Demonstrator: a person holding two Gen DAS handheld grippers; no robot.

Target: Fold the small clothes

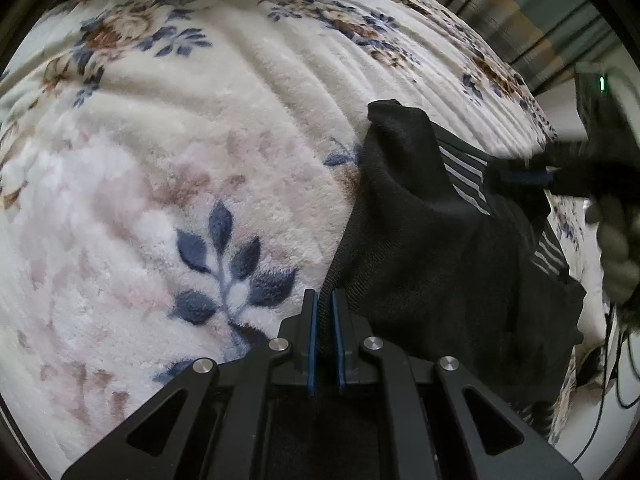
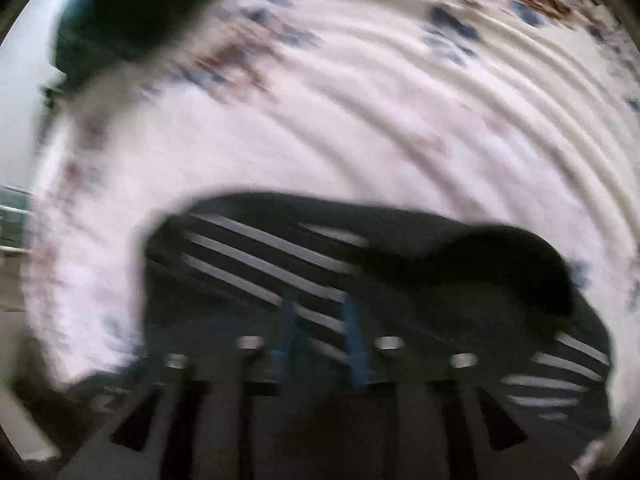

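Observation:
A small black garment (image 1: 432, 240) with grey-striped patches lies on a fluffy white floral blanket (image 1: 180, 140). My left gripper (image 1: 325, 300) is shut on the garment's ribbed near edge, at the lower left of the cloth. My right gripper (image 1: 532, 178) shows at the right of the left wrist view, pinching the far side of the garment. In the blurred right wrist view the garment (image 2: 360, 272) fills the lower half, and the right gripper (image 2: 318, 308) has striped cloth between its blue pads, which stand slightly apart.
A dark green cloth (image 2: 120, 12) lies at the far edge of the blanket (image 2: 360, 120). The bed edge, cables (image 1: 616, 360) and the floor are at the right. Railings (image 1: 520, 20) stand beyond the bed.

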